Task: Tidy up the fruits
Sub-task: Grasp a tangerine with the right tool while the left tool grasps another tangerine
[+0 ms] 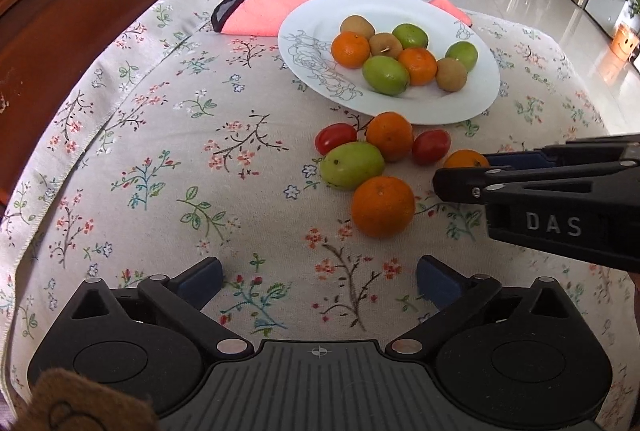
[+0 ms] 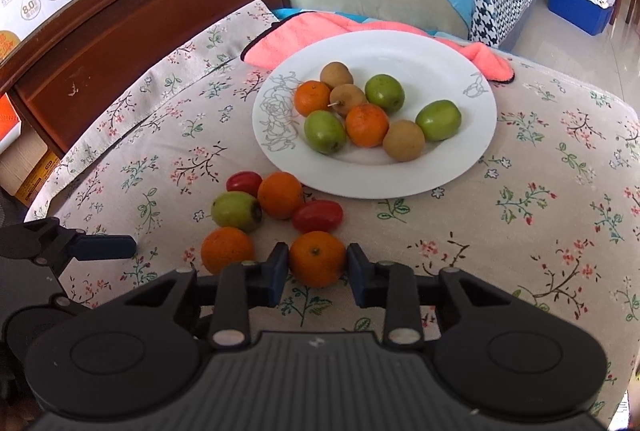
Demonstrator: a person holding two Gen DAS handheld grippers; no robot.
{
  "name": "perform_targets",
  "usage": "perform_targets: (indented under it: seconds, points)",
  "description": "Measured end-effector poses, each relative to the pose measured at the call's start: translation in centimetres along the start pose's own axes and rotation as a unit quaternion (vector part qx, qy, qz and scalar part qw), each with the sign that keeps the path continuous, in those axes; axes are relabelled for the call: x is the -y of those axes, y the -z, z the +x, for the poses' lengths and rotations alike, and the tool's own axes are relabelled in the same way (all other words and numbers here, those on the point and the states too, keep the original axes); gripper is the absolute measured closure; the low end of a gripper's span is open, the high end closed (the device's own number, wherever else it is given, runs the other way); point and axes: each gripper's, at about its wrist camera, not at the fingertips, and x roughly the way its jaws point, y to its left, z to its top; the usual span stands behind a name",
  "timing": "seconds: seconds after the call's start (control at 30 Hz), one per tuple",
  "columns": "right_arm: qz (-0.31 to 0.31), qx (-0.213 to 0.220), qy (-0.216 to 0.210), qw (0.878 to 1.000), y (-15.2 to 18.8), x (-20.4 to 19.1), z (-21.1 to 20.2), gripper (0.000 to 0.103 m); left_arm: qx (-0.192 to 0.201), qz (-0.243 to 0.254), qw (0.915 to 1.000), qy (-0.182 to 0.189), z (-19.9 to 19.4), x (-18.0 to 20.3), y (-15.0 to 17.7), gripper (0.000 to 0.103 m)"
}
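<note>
A white plate (image 2: 460, 167) (image 1: 440, 111) on the floral cloth holds several oranges, green fruits and brown fruits. In front of it lie loose fruits: two red tomatoes (image 2: 318, 215), a green fruit (image 2: 236, 211) and oranges (image 2: 280, 194). My right gripper (image 2: 317, 267) is shut on the nearest orange (image 2: 317, 258), which rests on the cloth; it also shows in the left wrist view (image 1: 466, 159), half hidden behind the right gripper's fingers (image 1: 472, 183). My left gripper (image 1: 320, 281) is open and empty over bare cloth, short of another orange (image 1: 383, 206).
A pink towel (image 2: 320, 27) lies behind the plate. A dark wooden headboard (image 2: 140, 31) with a milk carton box runs along the left. A sofa with blue fabric stands behind. Tiled floor and a blue crate (image 2: 580, 3) lie to the right.
</note>
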Motion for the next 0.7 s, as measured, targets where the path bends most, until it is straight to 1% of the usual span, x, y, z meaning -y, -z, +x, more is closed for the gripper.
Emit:
perform_targets:
  seconds: [0.07,0.13,0.4,0.53,0.6,0.67,0.7]
  points:
    - [0.008,0.003,0.002,1.0,-0.1,0.5,-0.4,0.071,0.008,-0.01,0.9999,0.011,-0.3,-0.1,-0.3,0.0]
    - [0.017,0.007,0.007,1.0,-0.2,1.0,-0.8,0.071,0.019,-0.017,0.9996,0.012,-0.6,0.1,-0.6,0.0]
    - [0.057,0.01,0.017,0.998,-0.4,3.0,-1.8,0.071,0.021,-0.038,0.999,-0.01,-0.5,1.4,-1.7,0.002]
    - [0.07,0.012,0.02,0.997,-0.4,3.5,-2.1,0.071,0.028,-0.057,0.9979,-0.013,-0.5,1.6,-2.1,0.009]
    - [0.072,0.012,0.02,0.997,-0.4,3.6,-2.2,0.071,0.023,-0.062,0.9977,-0.016,-0.3,1.7,-2.1,0.015]
    - [0.074,0.014,0.02,0.997,-0.4,3.7,-2.3,0.071,0.013,-0.065,0.9976,-0.019,0.1,1.8,-2.1,0.024]
    - [0.075,0.015,0.02,0.997,-0.5,3.8,-2.4,0.071,0.012,-0.069,0.9974,-0.019,0.2,1.7,-2.0,0.025]
